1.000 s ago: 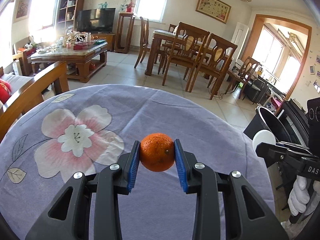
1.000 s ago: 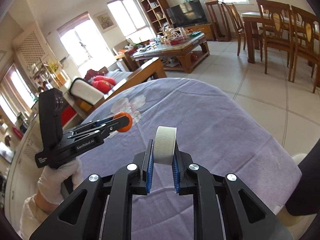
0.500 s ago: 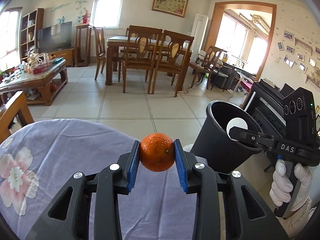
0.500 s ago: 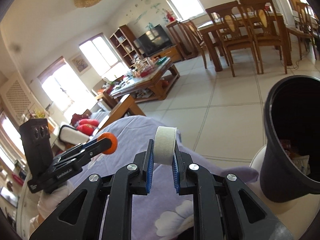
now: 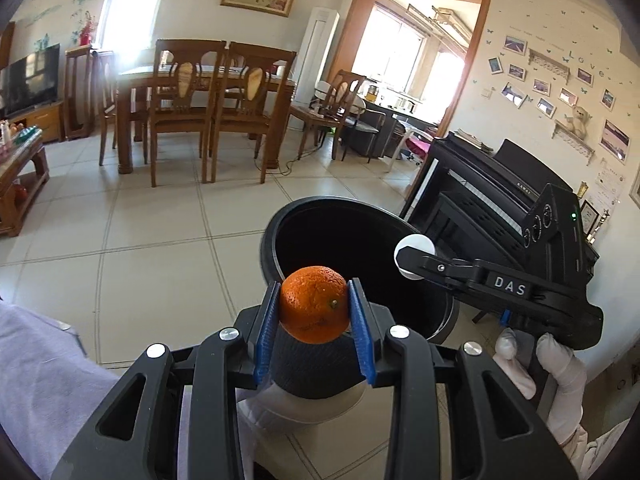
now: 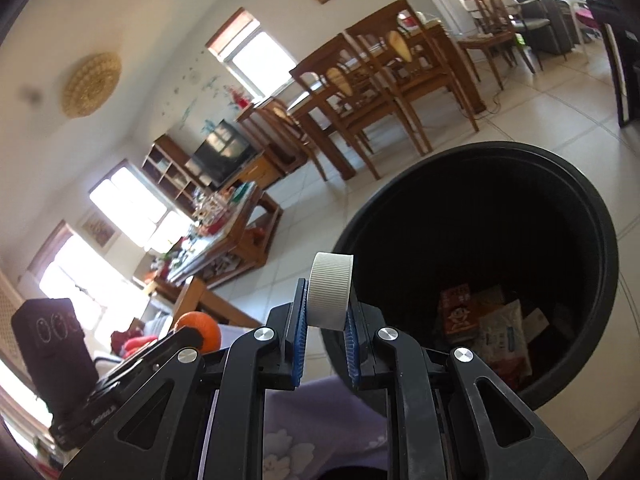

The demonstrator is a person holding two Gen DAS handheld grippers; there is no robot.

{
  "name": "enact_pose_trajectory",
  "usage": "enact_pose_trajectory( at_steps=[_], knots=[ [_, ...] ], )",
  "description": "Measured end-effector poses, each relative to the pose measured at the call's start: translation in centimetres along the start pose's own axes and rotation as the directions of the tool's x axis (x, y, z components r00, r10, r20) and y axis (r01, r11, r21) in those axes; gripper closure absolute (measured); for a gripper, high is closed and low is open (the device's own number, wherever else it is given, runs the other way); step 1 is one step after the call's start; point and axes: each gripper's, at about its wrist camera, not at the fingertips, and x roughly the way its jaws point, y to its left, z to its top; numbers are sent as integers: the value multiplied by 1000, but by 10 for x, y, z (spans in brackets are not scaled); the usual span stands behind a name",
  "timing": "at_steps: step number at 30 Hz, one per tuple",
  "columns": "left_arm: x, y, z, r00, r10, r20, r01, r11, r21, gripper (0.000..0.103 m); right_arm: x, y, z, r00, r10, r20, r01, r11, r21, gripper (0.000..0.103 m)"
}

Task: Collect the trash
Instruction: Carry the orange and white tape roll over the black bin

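Note:
My left gripper (image 5: 315, 312) is shut on an orange (image 5: 314, 305) and holds it just in front of the near rim of a black trash bin (image 5: 280, 276). My right gripper (image 6: 326, 312) is shut on a white ribbed bottle cap (image 6: 330, 291) at the bin's left rim (image 6: 348, 232). In the left wrist view the right gripper (image 5: 416, 258) with the white cap (image 5: 414, 250) hangs over the bin's mouth. In the right wrist view the left gripper's orange (image 6: 202, 330) shows at the lower left. Packets of trash (image 6: 486, 328) lie in the bin.
The purple flowered tablecloth (image 5: 44, 380) is at the lower left. A black piano (image 5: 480, 196) stands right of the bin. A dining table with wooden chairs (image 5: 208, 108) stands across the tiled floor. A coffee table (image 6: 224, 236) is further back.
Both grippers have swung from over the purple table towards the black bin, which now fills more of each view. Each grip is unchanged.

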Motion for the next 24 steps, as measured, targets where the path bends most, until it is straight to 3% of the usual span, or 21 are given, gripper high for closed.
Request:
enact_pose_trajectory(
  at_steps=[10,17,24],
  knots=[
    [76,-16,-3,995,-64,-78,63,998,-22,70,5,-57,7,999,-46,21,43,990,137,86],
    [96,-18,-10,991,-61,-119,59,998,-18,69,15,-68,1,999,-54,0,53,981,184,86],
    [102,-25,-12,992,-14,-125,17,1000,22,69,19,-73,-2,997,-73,-1,71,977,202,86]
  ],
)
